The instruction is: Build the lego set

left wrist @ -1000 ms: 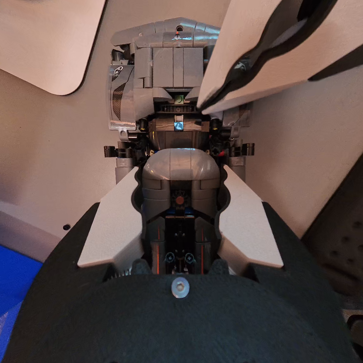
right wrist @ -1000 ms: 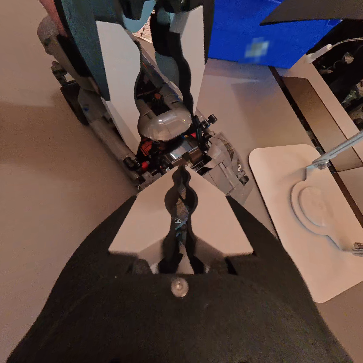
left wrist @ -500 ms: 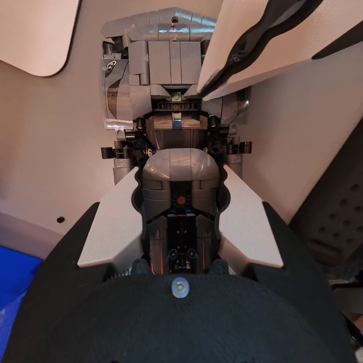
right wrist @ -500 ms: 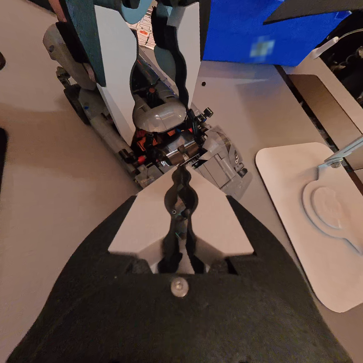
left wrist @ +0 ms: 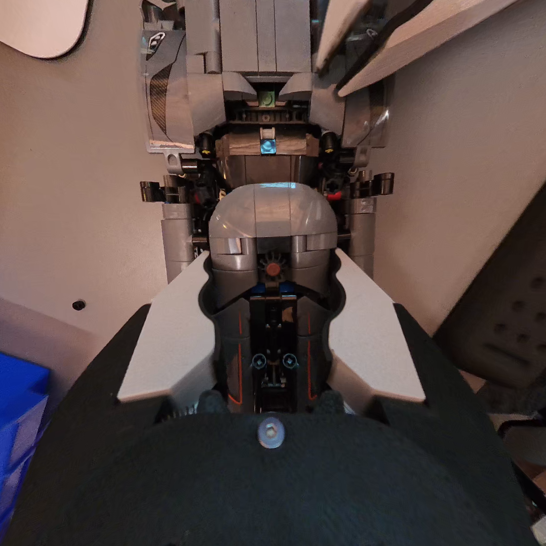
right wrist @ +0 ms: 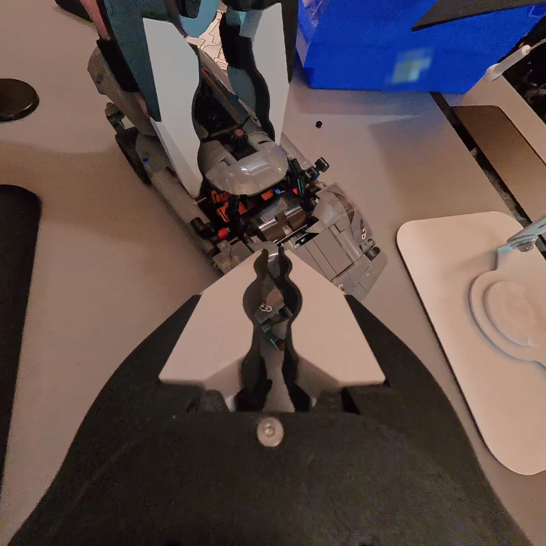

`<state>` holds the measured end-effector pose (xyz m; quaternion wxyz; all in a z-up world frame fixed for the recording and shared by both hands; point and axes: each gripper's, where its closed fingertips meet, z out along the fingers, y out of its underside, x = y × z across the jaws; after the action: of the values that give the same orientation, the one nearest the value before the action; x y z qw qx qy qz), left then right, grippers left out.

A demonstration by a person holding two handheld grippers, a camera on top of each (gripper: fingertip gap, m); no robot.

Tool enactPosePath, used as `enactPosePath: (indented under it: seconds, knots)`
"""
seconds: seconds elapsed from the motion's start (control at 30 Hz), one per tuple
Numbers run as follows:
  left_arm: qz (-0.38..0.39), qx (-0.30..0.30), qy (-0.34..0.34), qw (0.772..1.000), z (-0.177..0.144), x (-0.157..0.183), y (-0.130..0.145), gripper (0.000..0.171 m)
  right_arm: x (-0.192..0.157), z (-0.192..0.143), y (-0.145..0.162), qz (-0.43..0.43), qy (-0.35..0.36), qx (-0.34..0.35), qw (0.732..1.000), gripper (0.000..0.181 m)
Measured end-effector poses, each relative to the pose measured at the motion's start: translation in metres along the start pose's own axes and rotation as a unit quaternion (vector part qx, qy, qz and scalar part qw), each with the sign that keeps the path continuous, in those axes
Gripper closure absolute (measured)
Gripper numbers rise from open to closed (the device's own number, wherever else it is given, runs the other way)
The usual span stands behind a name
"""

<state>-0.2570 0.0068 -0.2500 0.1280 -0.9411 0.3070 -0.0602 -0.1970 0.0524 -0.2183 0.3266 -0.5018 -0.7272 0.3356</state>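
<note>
Here, both my grippers on the lego car.
My left gripper (left wrist: 272, 295) clamps the car (right wrist: 266, 189) lying on the table (right wrist: 369, 165); my right gripper (right wrist: 273, 257), clenched on a small grey piece (right wrist: 270, 304), touches its six o'clock end.

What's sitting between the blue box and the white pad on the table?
Nothing: in the right wrist view, bare table separates the blue box from the white pad.

We are seeing no writing that can be read. The lego car (left wrist: 266, 124) is showing only small emblem stickers on its grey panels, and the blue bin (right wrist: 413, 44) behind the car is bearing a blurred patch.
</note>
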Motion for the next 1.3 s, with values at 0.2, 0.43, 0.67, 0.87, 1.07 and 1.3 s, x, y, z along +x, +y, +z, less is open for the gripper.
enactPosePath:
  seconds: [0.2,0.43,0.67,0.87,1.07,1.3]
  knots:
    - [0.007,0.001,-0.012,1.0,0.0,0.0,-0.001,0.1,-0.007,0.009,-0.003,-0.007,0.0,-0.002,1.0,0.181]
    - [0.003,0.008,-0.014,1.0,0.0,0.001,-0.005,0.1,-0.004,0.008,-0.001,0.007,-0.006,-0.001,1.0,0.181]
    - [0.018,0.017,-0.003,1.0,-0.003,0.008,-0.009,0.102,-0.001,-0.005,-0.005,0.008,-0.005,0.011,1.0,0.181]
    - [0.047,0.003,-0.004,0.999,-0.001,0.018,-0.014,0.107,-0.01,0.004,0.008,0.005,-0.024,-0.017,1.0,0.181]
    - [0.052,0.003,-0.016,0.999,-0.001,0.018,-0.014,0.107,-0.01,0.004,0.009,0.029,-0.033,-0.017,0.999,0.181]
    - [0.049,0.001,-0.002,0.999,-0.002,0.018,-0.014,0.106,-0.01,0.004,0.009,0.023,-0.032,-0.018,0.999,0.181]
